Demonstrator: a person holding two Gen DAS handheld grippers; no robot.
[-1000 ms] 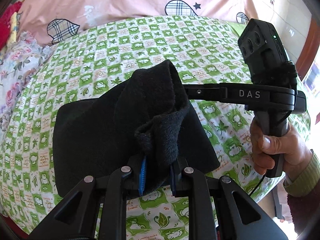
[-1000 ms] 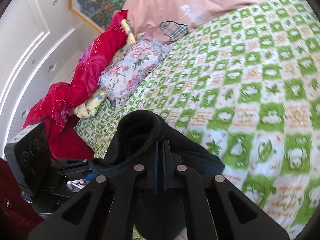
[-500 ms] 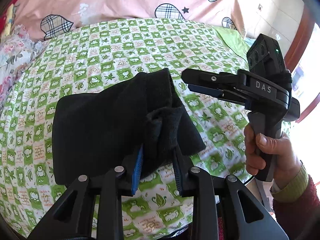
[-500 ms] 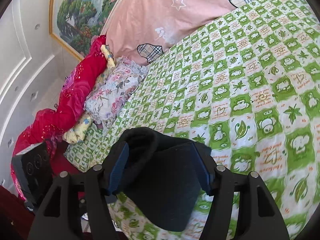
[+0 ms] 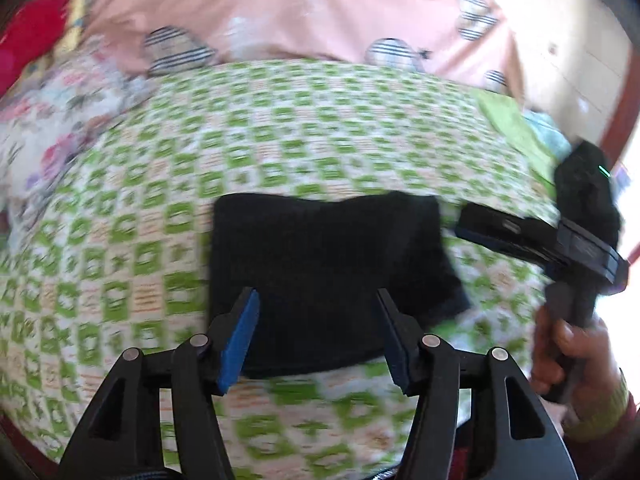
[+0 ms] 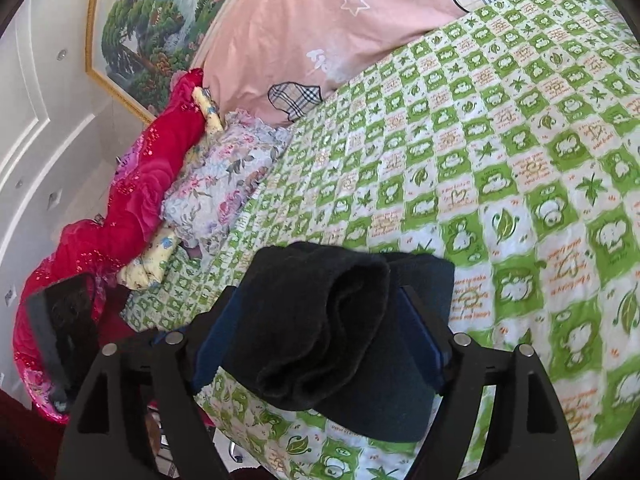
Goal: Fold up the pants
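The black pants (image 5: 328, 264) lie folded into a compact rectangle on the green-checked bedspread (image 5: 280, 136). My left gripper (image 5: 318, 300) is open just above their near edge, holding nothing. My right gripper (image 5: 472, 226) shows at the right of the left wrist view, off the pants' right edge. In the right wrist view the pants (image 6: 332, 328) bulge up between the spread jaws of my right gripper (image 6: 320, 300), which is open and not clamped on them. The left wrist view is motion-blurred.
A pink quilt (image 6: 340, 32) lies at the head of the bed. A floral pillow (image 6: 224, 176) and red blanket (image 6: 140, 200) are piled at the left side. The bed's near edge runs just below the pants. A framed painting (image 6: 148, 12) hangs on the wall.
Both grippers opened and let go of the pants. The raised fold dropped flat onto the bed. The left gripper pulled back and the right gripper moved off to the right.
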